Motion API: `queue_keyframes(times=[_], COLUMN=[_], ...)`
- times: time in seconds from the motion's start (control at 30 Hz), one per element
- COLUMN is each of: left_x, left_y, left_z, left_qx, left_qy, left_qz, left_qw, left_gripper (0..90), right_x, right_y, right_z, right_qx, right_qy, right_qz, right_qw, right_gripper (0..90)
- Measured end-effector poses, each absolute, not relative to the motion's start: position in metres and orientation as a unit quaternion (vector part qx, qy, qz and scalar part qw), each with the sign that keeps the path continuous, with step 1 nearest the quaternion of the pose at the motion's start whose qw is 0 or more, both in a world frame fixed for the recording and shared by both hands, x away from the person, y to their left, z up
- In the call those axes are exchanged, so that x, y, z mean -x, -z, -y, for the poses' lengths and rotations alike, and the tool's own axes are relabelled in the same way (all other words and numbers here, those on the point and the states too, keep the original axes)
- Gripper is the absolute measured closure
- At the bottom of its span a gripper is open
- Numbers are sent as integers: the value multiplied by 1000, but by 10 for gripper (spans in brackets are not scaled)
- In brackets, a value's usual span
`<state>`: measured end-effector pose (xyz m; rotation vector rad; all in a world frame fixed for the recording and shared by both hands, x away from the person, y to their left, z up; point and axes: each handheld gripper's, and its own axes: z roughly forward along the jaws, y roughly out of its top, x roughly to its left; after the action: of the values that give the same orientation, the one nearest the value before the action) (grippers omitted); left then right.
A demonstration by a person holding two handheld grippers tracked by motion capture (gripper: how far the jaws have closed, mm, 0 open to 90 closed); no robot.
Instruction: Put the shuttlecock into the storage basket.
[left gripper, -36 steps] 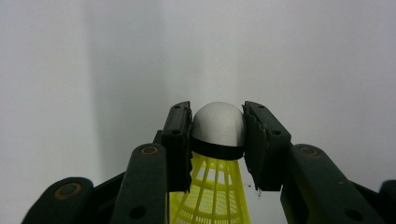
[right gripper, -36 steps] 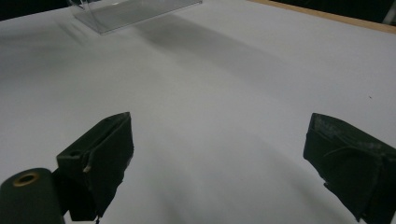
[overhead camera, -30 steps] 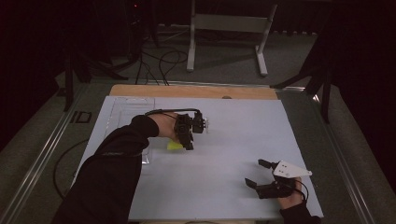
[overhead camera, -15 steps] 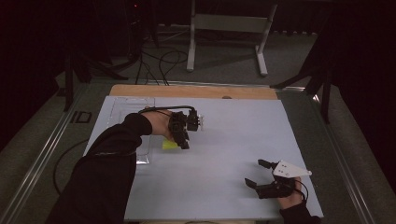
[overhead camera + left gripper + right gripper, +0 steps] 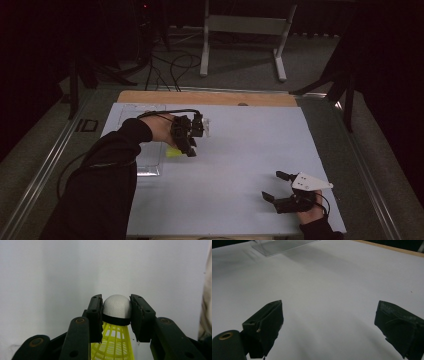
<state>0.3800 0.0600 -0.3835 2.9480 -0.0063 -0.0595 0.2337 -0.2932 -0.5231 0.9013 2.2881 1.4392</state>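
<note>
Your left forearm, in a dark sleeve, reaches forward and across the left half of the surface (image 5: 235, 150), with the left hand (image 5: 162, 130) wrapped around the left gripper (image 5: 189, 145), whose jaws tilt down toward the sheet. A black cable loops from it back over your wrist. Those jaws are clamped on the shuttlecock (image 5: 117, 315): in the left gripper view both black pads press flat on either side of its rounded white cap, just above the black band.

The shuttlecock's long axis runs along the jaws. The cap points away from the gripper's camera, out past the jaw tips, and the skirt trails back toward it. From the high view a bit of yellow skirt (image 5: 174, 152) peeks out under the gripper, close above the white sheet and just beside a clear plastic tray (image 5: 150, 167).

The cap looks smooth, matte and dome-shaped; the skirt is bright yellow plastic lattice, flaring as it comes back.

Your right hand (image 5: 311, 212) rests low at the near right edge, holding the right gripper (image 5: 275, 186) level over the pale, matte sheet. Its jaws stand wide apart with nothing between them, and a grey three-cornered plate sits on top.
</note>
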Motion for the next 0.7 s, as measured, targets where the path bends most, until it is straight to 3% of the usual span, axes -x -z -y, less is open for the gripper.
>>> queue_keyframes(times=[0.7], left_x=[-377], left_y=[366], left_z=[-102], left_qx=[-996], left_qy=[2], left_qz=[-28], left_qw=[90], left_gripper=[649], right_x=[-234], right_y=[523], right_z=[293], right_qx=[-315], right_qy=[-500], right_qz=[-793], right_qw=[147], right_gripper=[85])
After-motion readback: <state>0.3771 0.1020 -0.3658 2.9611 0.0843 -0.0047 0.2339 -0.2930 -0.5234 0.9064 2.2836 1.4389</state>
